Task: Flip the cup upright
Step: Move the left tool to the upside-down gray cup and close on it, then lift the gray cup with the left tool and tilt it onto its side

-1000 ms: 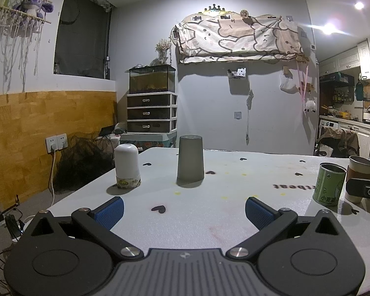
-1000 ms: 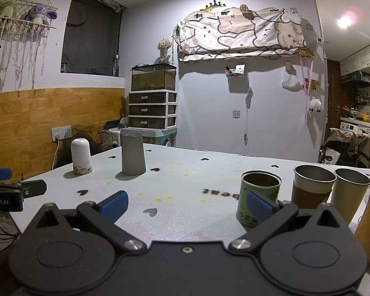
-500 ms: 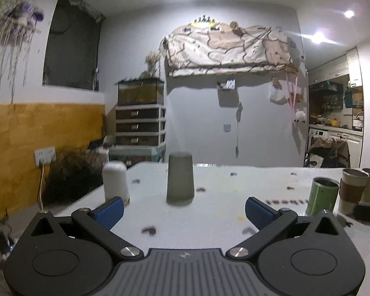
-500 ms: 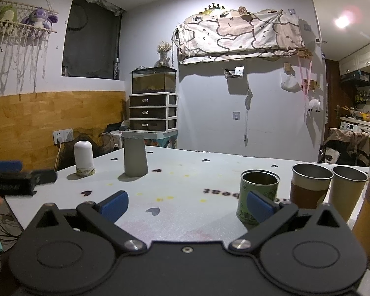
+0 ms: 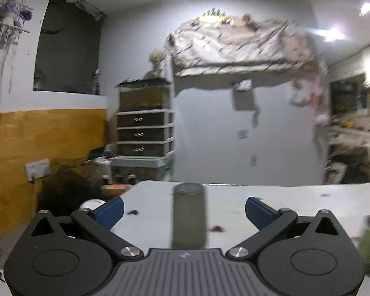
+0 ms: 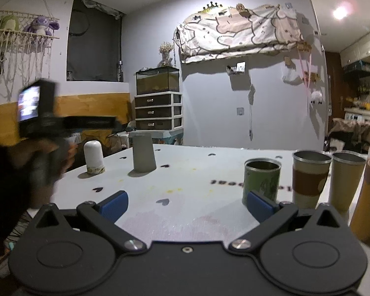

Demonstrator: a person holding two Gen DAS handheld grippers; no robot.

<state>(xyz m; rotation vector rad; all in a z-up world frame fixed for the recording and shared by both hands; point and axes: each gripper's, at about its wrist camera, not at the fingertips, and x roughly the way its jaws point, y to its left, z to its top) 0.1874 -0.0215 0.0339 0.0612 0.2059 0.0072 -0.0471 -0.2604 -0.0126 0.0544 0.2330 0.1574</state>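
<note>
Two grippers on my list, both with jaws spread wide and holding nothing.

Item one, left gripper: a second ago it sat back from the table edge with the grey cup small and far ahead; now it has closed in, and the cup stands large, dead centre between the blue pads, though not yet touched by either. The picture is smeared, so I judge the gripper is moving as I log this.

Item two, the cup itself: upside down, closed base on top, rim on the white table, just ahead of the left jaws. From the right view it stands well forward and to the left, with a white jar beside it on its left.

Item three, right gripper: unchanged, low over the table. Just off its right pad stands a green tin; further right, three upright cups.

Meaning for the task: approach nearly done; grasp and turn-over not yet begun.
</note>
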